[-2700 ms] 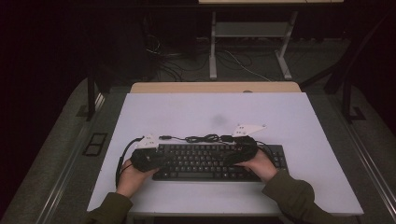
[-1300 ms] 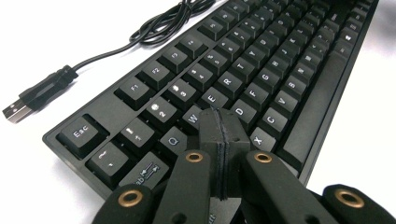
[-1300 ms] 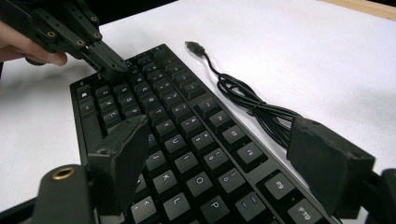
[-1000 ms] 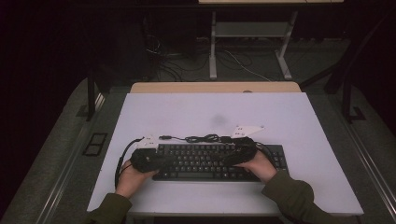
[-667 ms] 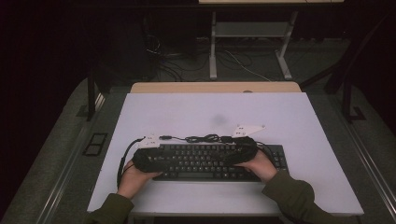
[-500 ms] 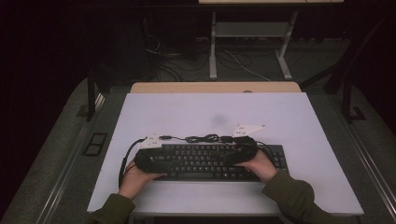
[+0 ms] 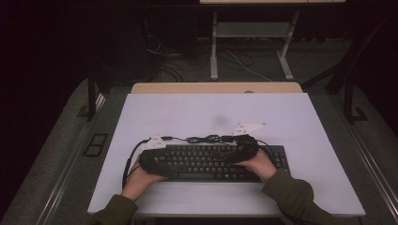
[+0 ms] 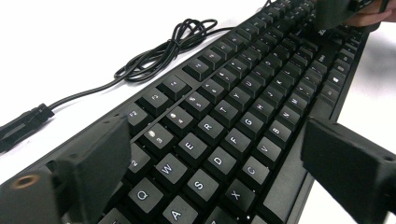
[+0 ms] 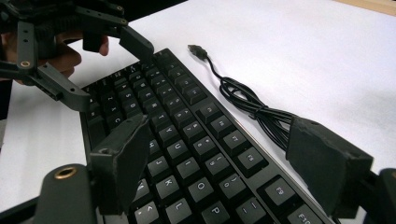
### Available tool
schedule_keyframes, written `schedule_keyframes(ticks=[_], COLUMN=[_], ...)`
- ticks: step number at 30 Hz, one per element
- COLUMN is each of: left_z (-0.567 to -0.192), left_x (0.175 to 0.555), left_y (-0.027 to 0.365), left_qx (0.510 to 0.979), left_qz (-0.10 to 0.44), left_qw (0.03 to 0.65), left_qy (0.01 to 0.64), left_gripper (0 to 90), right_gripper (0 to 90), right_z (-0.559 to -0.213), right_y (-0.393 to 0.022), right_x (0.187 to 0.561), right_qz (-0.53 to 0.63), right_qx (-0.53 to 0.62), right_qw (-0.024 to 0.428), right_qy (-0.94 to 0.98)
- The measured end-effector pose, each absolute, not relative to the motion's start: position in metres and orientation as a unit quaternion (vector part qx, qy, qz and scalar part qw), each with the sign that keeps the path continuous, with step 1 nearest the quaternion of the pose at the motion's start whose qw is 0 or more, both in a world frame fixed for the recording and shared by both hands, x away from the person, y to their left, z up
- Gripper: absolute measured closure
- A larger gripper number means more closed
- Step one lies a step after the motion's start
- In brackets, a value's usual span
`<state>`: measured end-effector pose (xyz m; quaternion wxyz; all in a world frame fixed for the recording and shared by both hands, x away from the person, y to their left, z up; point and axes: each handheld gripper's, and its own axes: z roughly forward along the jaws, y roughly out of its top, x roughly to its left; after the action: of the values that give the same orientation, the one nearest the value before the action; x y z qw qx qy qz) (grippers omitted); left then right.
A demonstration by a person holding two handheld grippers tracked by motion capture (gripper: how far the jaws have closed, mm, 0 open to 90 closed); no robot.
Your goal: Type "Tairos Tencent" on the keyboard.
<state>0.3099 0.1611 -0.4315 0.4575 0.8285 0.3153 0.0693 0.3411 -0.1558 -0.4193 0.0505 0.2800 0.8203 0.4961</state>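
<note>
A black keyboard (image 7: 211, 161) lies across the near part of the white table (image 7: 187, 112). Its coiled cable (image 7: 206, 138) rests just behind it, ending in a USB plug (image 9: 196, 49). My left gripper (image 7: 155, 161) hovers over the keyboard's left end; its jaws have just been opening. In the left gripper view the left gripper (image 8: 215, 172) is open, its pads (image 8: 100, 163) straddling the Q-W-E keys without pressing them. My right gripper (image 7: 241, 150) sits over the keyboard's right half. In the right gripper view the right gripper (image 9: 224, 163) is open above the keys, pressing on nothing.
A wooden tabletop edge (image 7: 216, 87) adjoins the far side of the white table. A metal desk frame (image 7: 248, 30) and loose cables stand on the dark floor beyond. A floor outlet plate (image 7: 96, 144) lies left of the table. Bare white surface extends behind the keyboard.
My left hand has shifted slightly right, onto the keyboard's left end. The right hand and the keyboard have stayed put.
</note>
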Motion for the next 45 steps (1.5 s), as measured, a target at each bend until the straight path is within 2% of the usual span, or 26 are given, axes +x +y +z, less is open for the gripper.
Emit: schedule_keyframes(ticks=[5,23,32,45], left_z=[-0.431,-0.431,-0.432,-0.432], left_x=[0.310,0.310,0.310,0.309], left_y=[0.159,0.158,0.157,0.154], left_qx=[0.827,0.828,0.829,0.829], left_qz=[0.072,0.075,0.074,0.077], left_qw=[0.459,0.460,0.461,0.462], left_qy=[0.317,0.313,0.309,0.304], left_gripper=[0.0,0.0,0.0,0.0], right_gripper=[21.1,27.0,52.7,83.7], right_z=[-0.417,-0.417,-0.420,-0.428], right_y=[-0.152,-0.133,-0.129,-0.123], right_x=[0.342,0.348,0.347,0.348], right_qz=[0.498,0.494,0.480,0.443], right_qx=[0.277,0.264,0.252,0.225], right_qw=[0.048,0.035,0.037,0.017], right_qy=[0.821,0.828,0.839,0.868])
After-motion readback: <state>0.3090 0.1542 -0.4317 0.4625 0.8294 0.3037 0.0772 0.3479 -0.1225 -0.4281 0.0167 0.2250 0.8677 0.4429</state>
